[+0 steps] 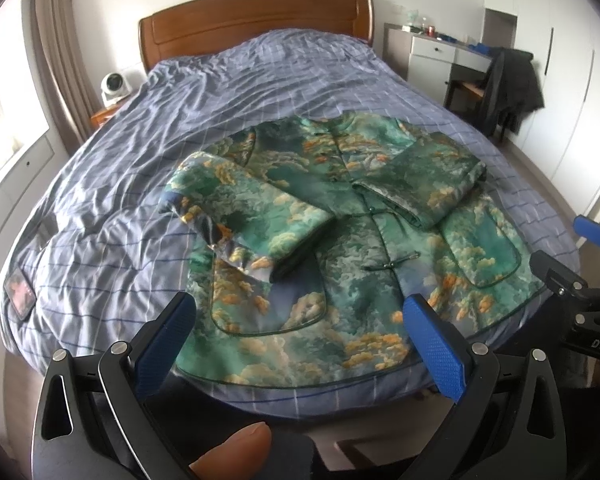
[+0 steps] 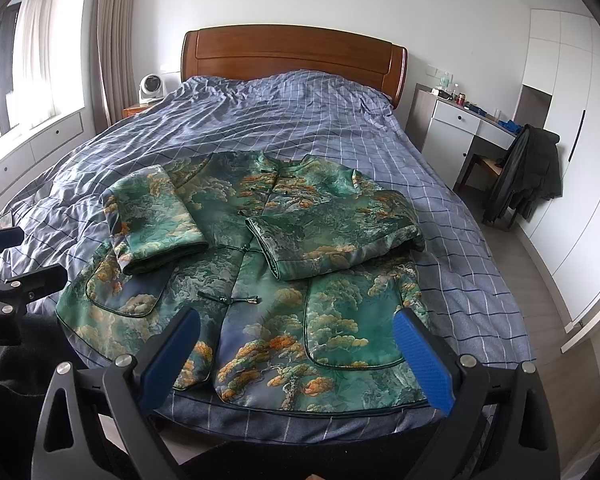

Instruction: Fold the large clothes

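Checked bedding point(image 1: 260, 92) spreads beneath me. Both my grippers, left point(image 1: 300, 332) and right point(image 2: 296, 348), hang spread wide and empty over one green jacket point(image 2: 260, 296) lying flat, its two sleeves point(image 2: 156, 220) folded inward, two pockets showing.

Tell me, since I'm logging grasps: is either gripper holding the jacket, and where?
Nothing is held. The left gripper and right gripper are both open, above the jacket's hem.

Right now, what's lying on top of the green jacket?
Its own two sleeves lie folded across the jacket front. They cover part of the front and pockets; nothing else lies there.
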### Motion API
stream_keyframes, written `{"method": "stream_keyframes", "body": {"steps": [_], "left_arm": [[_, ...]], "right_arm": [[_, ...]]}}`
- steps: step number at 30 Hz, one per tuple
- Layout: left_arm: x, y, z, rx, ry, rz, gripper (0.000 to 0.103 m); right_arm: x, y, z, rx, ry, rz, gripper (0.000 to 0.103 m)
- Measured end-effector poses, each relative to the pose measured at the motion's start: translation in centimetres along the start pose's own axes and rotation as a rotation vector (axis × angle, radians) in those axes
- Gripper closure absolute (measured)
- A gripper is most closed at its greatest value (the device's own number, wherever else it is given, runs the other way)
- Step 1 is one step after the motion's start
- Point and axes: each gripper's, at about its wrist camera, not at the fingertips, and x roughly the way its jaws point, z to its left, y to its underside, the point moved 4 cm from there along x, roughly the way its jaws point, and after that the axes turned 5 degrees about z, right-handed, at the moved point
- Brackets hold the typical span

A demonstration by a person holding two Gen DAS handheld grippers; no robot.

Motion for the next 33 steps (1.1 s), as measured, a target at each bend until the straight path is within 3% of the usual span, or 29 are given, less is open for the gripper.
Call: {"method": "stream_keyframes", "body": {"steps": [33], "left_arm": [[1.1, 0.1, 0.1, -0.004, -0.019, 0.035, 0.0]], "right_arm": [[0.8, 0.0, 0.4, -0.005, 0.002, 0.015, 0.004]]}}
